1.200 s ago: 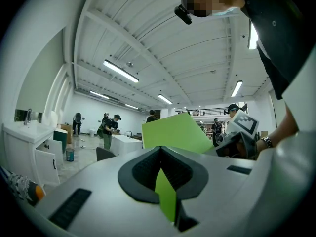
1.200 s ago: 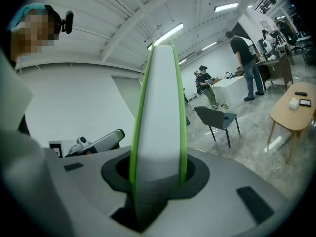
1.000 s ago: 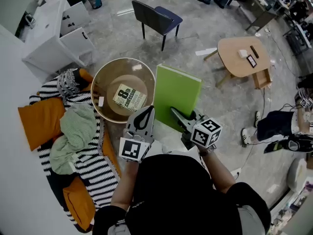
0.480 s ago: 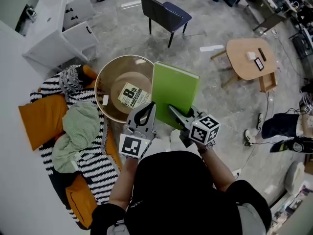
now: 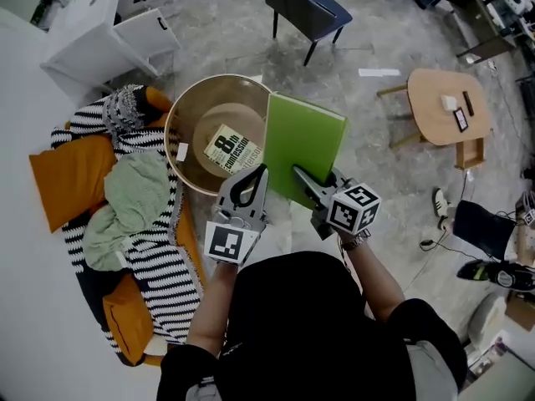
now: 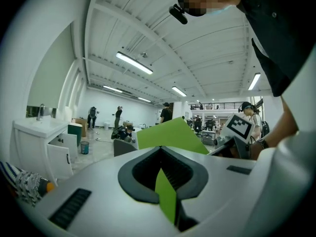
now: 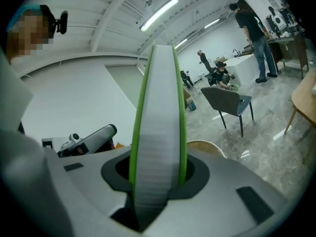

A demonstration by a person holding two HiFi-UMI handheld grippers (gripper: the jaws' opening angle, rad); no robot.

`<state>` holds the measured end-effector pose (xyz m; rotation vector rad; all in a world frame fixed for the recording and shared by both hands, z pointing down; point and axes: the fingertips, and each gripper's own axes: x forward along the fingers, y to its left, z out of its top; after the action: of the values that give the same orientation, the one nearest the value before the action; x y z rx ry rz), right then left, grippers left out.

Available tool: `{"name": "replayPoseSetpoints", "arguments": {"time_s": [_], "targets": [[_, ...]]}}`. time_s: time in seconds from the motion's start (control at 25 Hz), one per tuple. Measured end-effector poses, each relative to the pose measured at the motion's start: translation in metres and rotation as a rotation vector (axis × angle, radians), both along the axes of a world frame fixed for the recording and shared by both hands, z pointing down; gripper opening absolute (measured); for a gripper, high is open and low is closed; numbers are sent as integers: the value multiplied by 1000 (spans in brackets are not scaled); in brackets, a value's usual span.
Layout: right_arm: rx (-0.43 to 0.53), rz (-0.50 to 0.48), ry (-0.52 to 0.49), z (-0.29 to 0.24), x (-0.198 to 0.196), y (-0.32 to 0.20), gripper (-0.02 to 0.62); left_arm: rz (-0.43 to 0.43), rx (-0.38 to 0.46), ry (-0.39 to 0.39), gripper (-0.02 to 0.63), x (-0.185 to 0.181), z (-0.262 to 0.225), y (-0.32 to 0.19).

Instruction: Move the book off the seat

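Below me I see a round table (image 5: 171, 144) with a wooden rim and a clear top, and a paperback (image 5: 232, 150) shows through it, lying flat. Further on the grey floor stands a dark blue chair (image 5: 305, 7), well apart from the table. At the right is a low wooden table (image 5: 426, 90) with a small white thing (image 5: 451, 103) and a dark flat one (image 5: 461, 120) on it. A white cabinet (image 5: 100, 32) stands at the upper left. One shoe (image 5: 440, 201) lies on the floor.
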<state>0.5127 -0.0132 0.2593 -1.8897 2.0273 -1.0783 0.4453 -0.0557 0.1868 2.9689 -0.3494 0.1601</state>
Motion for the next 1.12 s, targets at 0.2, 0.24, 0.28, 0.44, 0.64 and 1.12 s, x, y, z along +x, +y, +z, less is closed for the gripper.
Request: {"name": "replayPoseSetpoints", "arguments": {"time_s": [0.2,0.24,0.28,0.44,0.64,1.12], "targets": [[-35,-44,-18,23,30,-23,130,-71,-20,-27,8,24,17,-24],[-44,-54,-25,29,35,-27,130,-86,-25,-34,8,29,21,-29],[-54,-65,-33,34,40,-31,130,-100,-31,-40,8,34,25,-34],[-110,-112,-59,64,60,-46,130,-146,-35,-61,8,55,41,-53],[-174,-148,-81,105,82,-66,130,-209,-59,-77,8,72,63,-75],[-320,-213,-124,214,119,-102,133,-308,-111,-115,8,109,122,-97]]}}
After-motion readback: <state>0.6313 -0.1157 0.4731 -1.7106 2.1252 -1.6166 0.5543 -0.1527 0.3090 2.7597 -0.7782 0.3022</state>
